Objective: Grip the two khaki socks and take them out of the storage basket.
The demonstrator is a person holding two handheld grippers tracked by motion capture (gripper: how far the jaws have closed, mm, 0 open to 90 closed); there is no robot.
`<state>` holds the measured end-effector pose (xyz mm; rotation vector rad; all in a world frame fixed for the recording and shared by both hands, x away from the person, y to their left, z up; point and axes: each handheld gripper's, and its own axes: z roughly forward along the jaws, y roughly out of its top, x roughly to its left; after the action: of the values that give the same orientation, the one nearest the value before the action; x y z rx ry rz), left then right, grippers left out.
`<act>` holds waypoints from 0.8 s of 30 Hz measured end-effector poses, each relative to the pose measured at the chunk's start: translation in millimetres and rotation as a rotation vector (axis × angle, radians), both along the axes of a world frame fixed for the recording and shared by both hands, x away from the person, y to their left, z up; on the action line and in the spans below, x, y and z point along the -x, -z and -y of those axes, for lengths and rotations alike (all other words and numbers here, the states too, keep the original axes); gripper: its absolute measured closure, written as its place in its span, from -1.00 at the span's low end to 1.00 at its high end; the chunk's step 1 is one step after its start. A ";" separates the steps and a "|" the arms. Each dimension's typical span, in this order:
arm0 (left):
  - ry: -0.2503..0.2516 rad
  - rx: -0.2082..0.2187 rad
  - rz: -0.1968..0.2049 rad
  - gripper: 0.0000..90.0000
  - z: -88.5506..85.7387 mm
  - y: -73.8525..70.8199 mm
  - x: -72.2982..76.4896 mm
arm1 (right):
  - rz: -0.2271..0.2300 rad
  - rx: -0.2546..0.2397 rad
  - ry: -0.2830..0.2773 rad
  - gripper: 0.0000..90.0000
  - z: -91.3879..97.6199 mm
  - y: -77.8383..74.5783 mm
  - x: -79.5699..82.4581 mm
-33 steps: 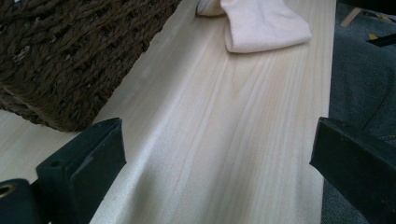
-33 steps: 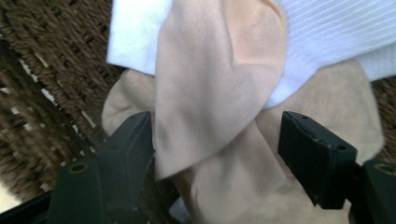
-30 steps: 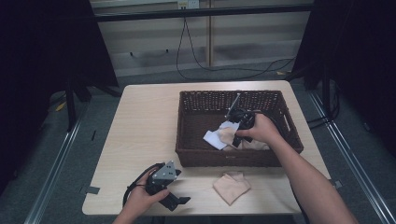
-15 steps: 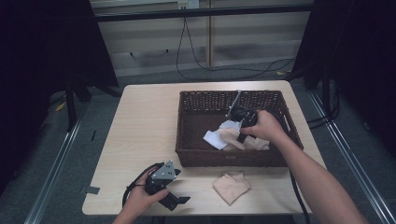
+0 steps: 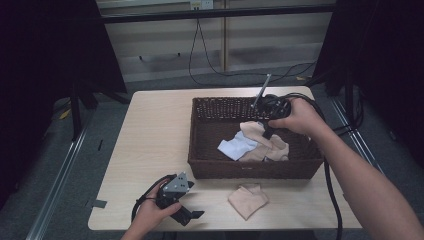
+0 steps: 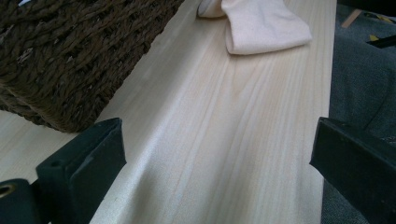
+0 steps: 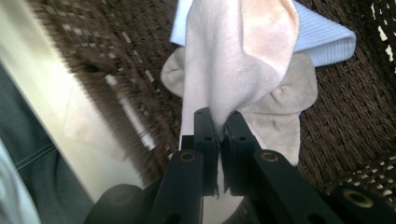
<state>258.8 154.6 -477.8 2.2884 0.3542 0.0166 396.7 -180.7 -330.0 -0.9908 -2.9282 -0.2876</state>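
While your left gripper rests near the front edge of the table, jaws spread wide with bare wood between them and nothing held, one folded beige sock already lies on the tabletop just in front of the basket. That one looks done. Farther in, your right gripper has just clamped its jaws hard on a pale beige sock, which hangs from the pads over the basket's inside. Beneath it a light blue sock and another beige piece lie on the basket floor. So, by my reading, you are partway: one out, one in your grip to carry over the rim, at least two left to fetch.
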 end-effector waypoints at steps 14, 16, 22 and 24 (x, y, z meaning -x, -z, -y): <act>0.001 -0.009 -0.005 -0.94 0.5 0.1 -0.5 | 0.032 -0.041 -0.051 0.91 7.1 -45.5 17.9; 0.003 -0.010 -0.004 -0.94 0.5 0.1 -0.8 | 0.038 -0.043 -0.060 0.91 6.7 -48.1 21.2; 0.007 -0.016 -0.002 -0.94 0.6 0.1 -0.8 | 0.039 -0.059 -0.099 0.91 4.2 -55.8 34.9; 0.004 -0.017 -0.003 -0.94 0.9 0.1 -0.6 | 0.039 -0.064 -0.111 0.91 3.0 -58.2 40.4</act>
<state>259.5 153.7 -477.9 2.3057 0.3526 0.0136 356.3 -183.7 -271.9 -0.8207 -2.9741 -0.3976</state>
